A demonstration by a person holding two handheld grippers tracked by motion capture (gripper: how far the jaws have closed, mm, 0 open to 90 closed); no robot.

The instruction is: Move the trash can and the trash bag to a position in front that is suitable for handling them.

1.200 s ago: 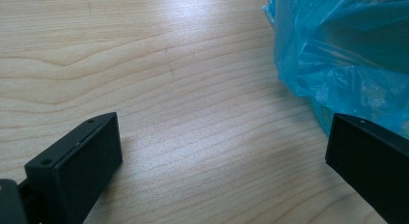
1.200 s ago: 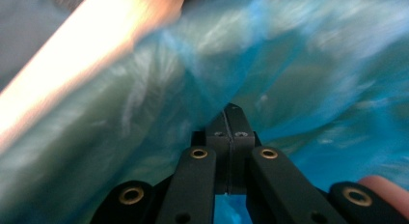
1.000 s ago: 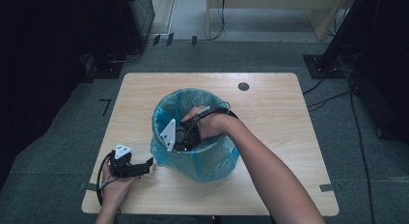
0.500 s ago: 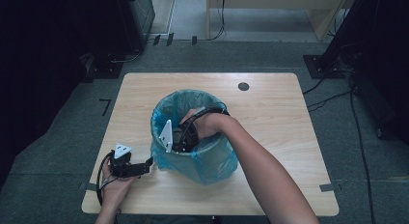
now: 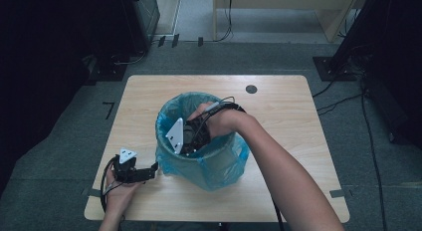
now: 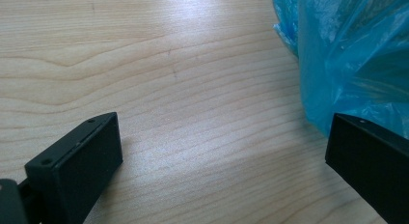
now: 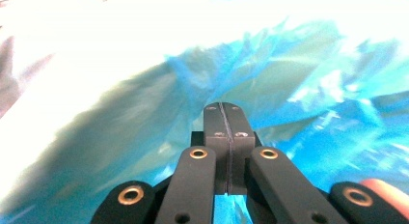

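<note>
Right gripper, jaws closed on nothing, sits inside the crinkled translucent blue bag.

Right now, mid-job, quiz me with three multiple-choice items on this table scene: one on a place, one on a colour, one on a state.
1. Where is the right claw?
A. Inside the bin lined with the thin blue plastic bag
B. On the floor
C. At the table's far edge

2. What colour is the bag?
A. Red
B. Blue
C. Black

3. How do the left claw's jaws stand?
A. Closed on a cup
B. Clamped on the bag
C. Apart over the light wooden table

Answers: 1 A, the hand reaches into the bin; 2 B, translucent blue film; 3 C, bare wood shows between them.
</note>
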